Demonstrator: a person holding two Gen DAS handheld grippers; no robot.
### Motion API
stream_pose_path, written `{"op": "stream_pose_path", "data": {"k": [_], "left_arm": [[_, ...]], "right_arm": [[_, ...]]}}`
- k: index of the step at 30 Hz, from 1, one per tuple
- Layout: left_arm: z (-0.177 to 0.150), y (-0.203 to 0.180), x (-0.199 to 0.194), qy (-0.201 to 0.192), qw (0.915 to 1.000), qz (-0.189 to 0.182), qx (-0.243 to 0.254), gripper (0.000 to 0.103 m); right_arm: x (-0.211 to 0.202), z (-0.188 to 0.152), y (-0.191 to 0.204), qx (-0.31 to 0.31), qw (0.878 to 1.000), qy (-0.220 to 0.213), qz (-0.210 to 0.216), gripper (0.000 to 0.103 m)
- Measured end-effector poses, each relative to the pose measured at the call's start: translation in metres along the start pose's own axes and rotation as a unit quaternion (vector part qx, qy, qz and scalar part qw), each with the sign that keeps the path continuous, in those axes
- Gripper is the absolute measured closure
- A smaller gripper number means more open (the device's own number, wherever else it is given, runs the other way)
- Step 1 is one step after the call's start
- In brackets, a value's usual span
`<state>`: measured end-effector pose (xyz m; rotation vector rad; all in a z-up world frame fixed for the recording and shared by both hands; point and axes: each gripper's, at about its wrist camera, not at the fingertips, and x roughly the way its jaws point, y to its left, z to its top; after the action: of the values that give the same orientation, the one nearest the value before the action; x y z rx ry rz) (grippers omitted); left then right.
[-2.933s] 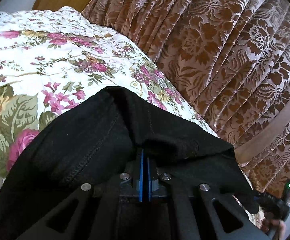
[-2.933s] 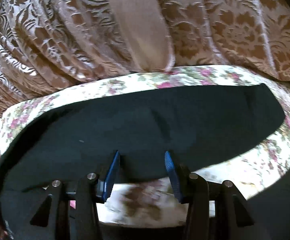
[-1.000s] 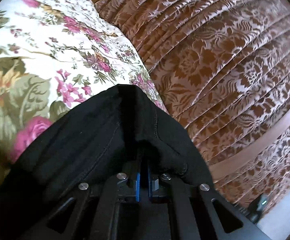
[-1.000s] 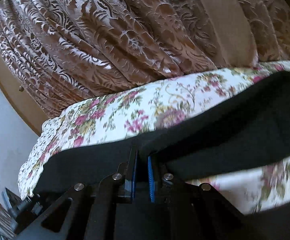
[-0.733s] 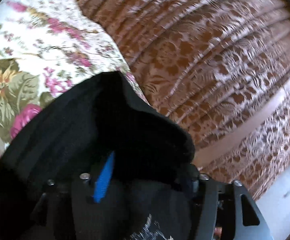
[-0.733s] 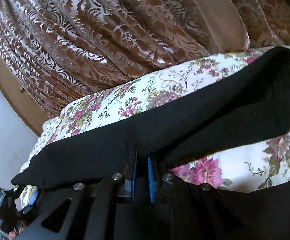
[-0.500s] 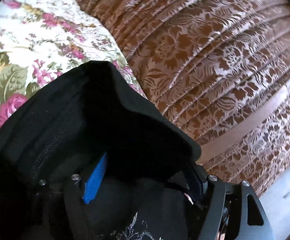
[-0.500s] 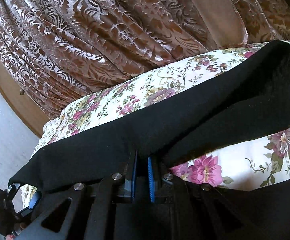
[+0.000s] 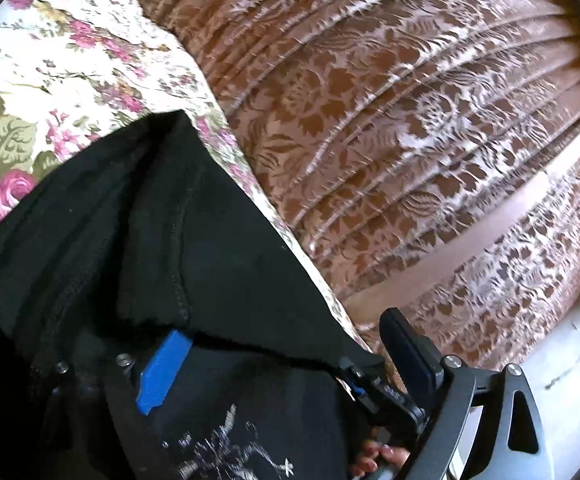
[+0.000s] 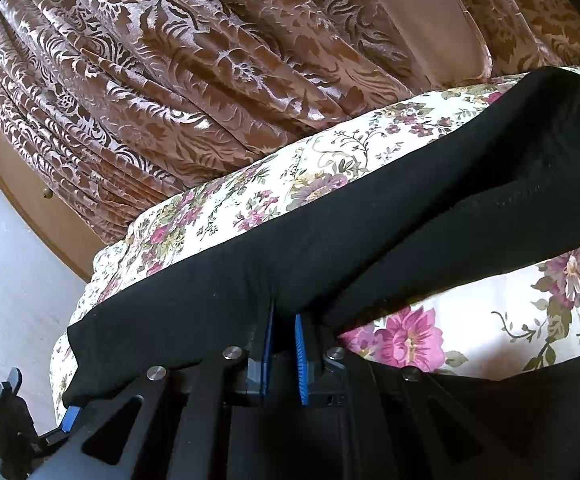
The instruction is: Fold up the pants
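Note:
Black pants (image 9: 193, 248) lie on a floral bedspread (image 9: 49, 80). In the left wrist view my left gripper (image 9: 285, 356) is open, its blue left pad (image 9: 161, 372) and black right finger (image 9: 410, 352) spread wide, with the pants' edge draped loosely between them. In the right wrist view my right gripper (image 10: 283, 344) is shut on a fold of the black pants (image 10: 370, 232), which stretch in a band across the bedspread (image 10: 249, 200). The left gripper also shows at the lower left of the right wrist view (image 10: 5, 412).
A brown patterned curtain (image 9: 410, 120) hangs close behind the bed in both views (image 10: 169, 60). A wooden frame (image 10: 21, 200) and pale wall stand at the left of the right wrist view. A dark printed garment (image 9: 229, 440) fills the bottom of the left wrist view.
My left gripper has opened and let go of the pants' edge, which now hangs loose over it. My right gripper closed on the pants fold, stays shut and has lifted it slightly.

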<state>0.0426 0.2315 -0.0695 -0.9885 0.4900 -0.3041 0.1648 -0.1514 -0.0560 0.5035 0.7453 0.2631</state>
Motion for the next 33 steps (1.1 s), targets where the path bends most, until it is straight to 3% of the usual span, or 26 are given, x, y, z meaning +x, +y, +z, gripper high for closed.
{"op": "stream_pose_path", "data": {"k": [1, 3, 5, 7, 9, 16, 22, 27, 33], "left_arm": [[0.004, 0.002, 0.004, -0.004, 0.9999, 0.014, -0.008, 0.013], [0.01, 0.008, 0.013, -0.006, 0.9978, 0.056, -0.034, 0.033], [0.015, 0.012, 0.022, 0.0, 0.9959, 0.076, -0.05, 0.075], [0.02, 0.013, 0.032, 0.012, 0.9915, 0.12, -0.049, 0.093], [0.023, 0.011, 0.035, 0.019, 0.99, 0.131, -0.048, 0.093], [0.034, -0.01, -0.01, 0.009, 0.9978, 0.057, -0.034, 0.095], [0.031, -0.014, -0.046, 0.015, 0.9989, 0.02, -0.039, 0.096], [0.018, -0.012, -0.064, 0.029, 0.9974, 0.065, 0.01, 0.096], [-0.004, 0.004, -0.089, 0.032, 0.9948, 0.096, 0.015, 0.096]], "right_arm": [[0.0, 0.0, 0.0, 0.0, 1.0, 0.0, 0.0, 0.094], [0.0, 0.0, 0.0, 0.001, 1.0, 0.0, 0.0, 0.095], [0.0, 0.0, 0.0, 0.001, 1.0, 0.001, -0.001, 0.095], [0.001, 0.0, -0.001, 0.002, 1.0, 0.002, 0.0, 0.095], [0.002, 0.002, -0.001, 0.004, 1.0, 0.008, -0.003, 0.095], [-0.039, 0.005, 0.034, -0.058, 0.998, -0.037, -0.005, 0.092], [-0.093, -0.021, 0.051, -0.084, 0.995, -0.053, 0.026, 0.092], [-0.117, -0.058, 0.052, -0.076, 0.996, -0.037, 0.04, 0.092], [-0.128, -0.097, 0.055, -0.092, 0.995, -0.008, 0.041, 0.093]]}}
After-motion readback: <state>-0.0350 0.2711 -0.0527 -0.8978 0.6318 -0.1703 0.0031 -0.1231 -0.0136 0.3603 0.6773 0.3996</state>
